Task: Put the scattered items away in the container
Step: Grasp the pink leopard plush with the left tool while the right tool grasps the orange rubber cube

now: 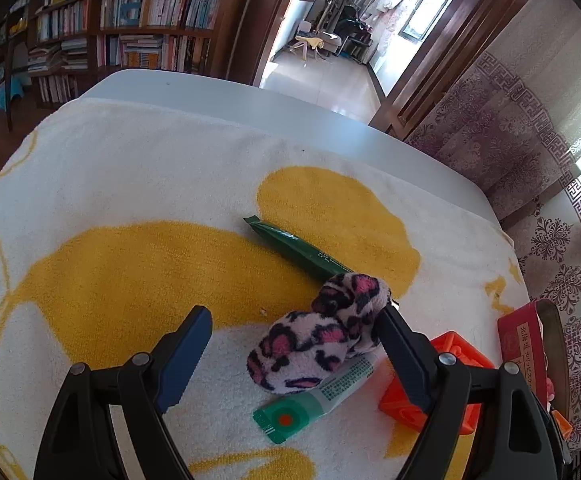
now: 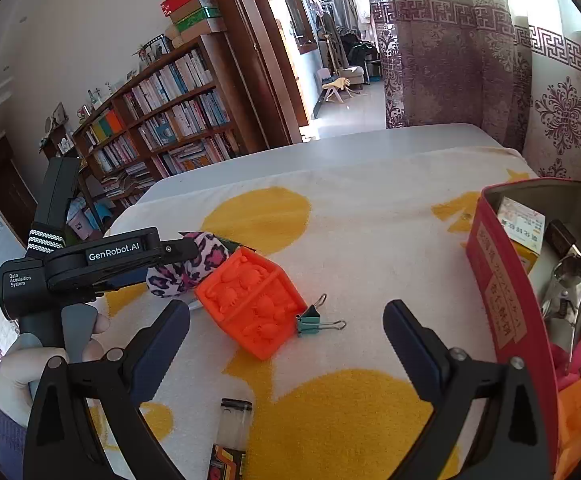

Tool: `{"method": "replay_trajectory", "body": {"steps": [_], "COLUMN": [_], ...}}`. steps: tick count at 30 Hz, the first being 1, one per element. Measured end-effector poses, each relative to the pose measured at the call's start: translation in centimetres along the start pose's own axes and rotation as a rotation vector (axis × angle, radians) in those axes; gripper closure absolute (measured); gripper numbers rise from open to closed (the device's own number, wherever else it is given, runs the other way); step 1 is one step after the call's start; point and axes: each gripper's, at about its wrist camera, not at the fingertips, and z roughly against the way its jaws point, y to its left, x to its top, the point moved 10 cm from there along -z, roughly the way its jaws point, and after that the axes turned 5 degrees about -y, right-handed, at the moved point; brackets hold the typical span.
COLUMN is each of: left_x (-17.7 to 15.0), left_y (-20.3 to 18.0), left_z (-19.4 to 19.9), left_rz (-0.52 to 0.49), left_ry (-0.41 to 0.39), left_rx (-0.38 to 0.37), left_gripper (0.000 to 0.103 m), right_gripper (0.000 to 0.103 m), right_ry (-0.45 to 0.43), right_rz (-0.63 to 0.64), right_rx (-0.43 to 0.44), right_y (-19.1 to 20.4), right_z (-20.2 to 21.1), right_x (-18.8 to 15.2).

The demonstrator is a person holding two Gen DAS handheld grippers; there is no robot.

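Observation:
My left gripper (image 1: 294, 314) stands open over a fluffy pink-and-black leopard scrunchie (image 1: 318, 332). The scrunchie lies between the fingers against the right finger (image 1: 398, 344), and the left finger is clear of it. Under the scrunchie lies a green-and-white tube (image 1: 318, 396), with a dark green sachet (image 1: 298, 248) beyond. My right gripper (image 2: 288, 312) is open and holds nothing. Ahead of it on the towel are an orange embossed cube (image 2: 254, 304) and a teal binder clip (image 2: 310, 318). The red tin (image 2: 502, 280) stands at the right and holds a carton, metal clippers and pink and orange items.
A white-and-yellow towel (image 1: 130, 180) covers the white table (image 1: 250, 100), whose far edge drops to the floor. A small clear-topped item (image 2: 232, 432) lies near the right gripper's base. A gloved hand (image 2: 18, 368) holds the left gripper. A bookshelf (image 2: 162, 120) and a curtain (image 2: 450, 60) stand behind.

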Motion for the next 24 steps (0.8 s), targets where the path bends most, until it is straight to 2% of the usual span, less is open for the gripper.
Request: {"method": "replay_trajectory", "body": {"steps": [9,13,17,20,22,23,24], "left_x": [0.1,-0.3,-1.3,-1.8,-1.6,-1.4,-1.3], "left_y": [-0.8,-2.1,-3.0,-2.1,-1.8,-1.5,-1.2], "left_z": [0.8,0.7,-0.6,-1.4,-1.2,-1.1,-1.0], "left_rz": [0.047,0.005,-0.069,-0.069,-0.069,-0.071,-0.064], "left_ry": [0.013,0.017,0.028,0.025,0.005,-0.001,-0.002], "left_rx": [-0.058,-0.054,-0.005,0.031,0.040,0.057,0.058], "left_gripper": [0.016,0.016,0.016,0.017,0.025,0.041,0.048], "right_gripper": [0.004,0.004,0.004,0.004,0.004,0.004,0.004], "right_ry": [0.000,-0.001,0.002,-0.001,0.001,0.003,0.006], "right_rz": [0.002,0.013,0.012,0.014,0.012,0.011,0.011], "right_rx": [-0.003,-0.014,-0.007,-0.004,-0.002,-0.001,0.001], "right_y": [-0.1,-0.2,-0.3,-0.3,-0.2,-0.2,-0.2], "right_z": [0.0,-0.2,-0.2,0.0,0.0,-0.1,-0.1], "right_x": [0.0,-0.2,-0.3,-0.3,-0.3,-0.4,-0.4]}}
